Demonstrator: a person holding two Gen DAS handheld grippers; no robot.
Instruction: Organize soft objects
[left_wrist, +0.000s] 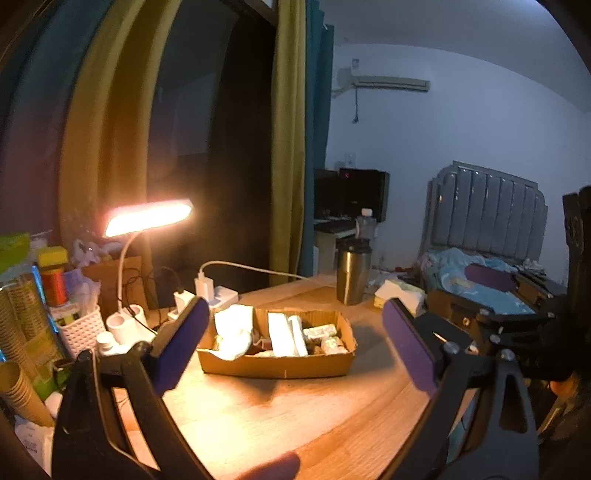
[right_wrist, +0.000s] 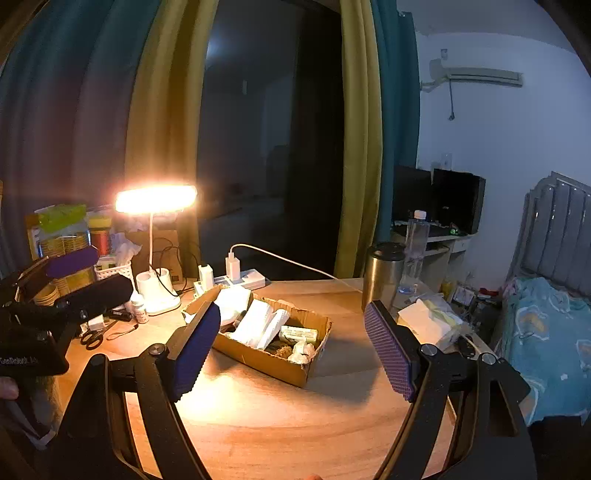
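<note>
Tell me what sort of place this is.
Most likely a bedroom with a desk: a bed with a padded headboard, a wall air conditioner, and a lit desk lamp on the wooden table.

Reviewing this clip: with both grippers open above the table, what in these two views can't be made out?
- Cardboard box contents: in both views white soft items overlap; small pieces too small to identify.
- Box's near inside: hidden by its front wall, left wrist view.
- Supplies behind the lamp: washed out by glare.
- Right gripper, left gripper: each hides part of the table.
</note>
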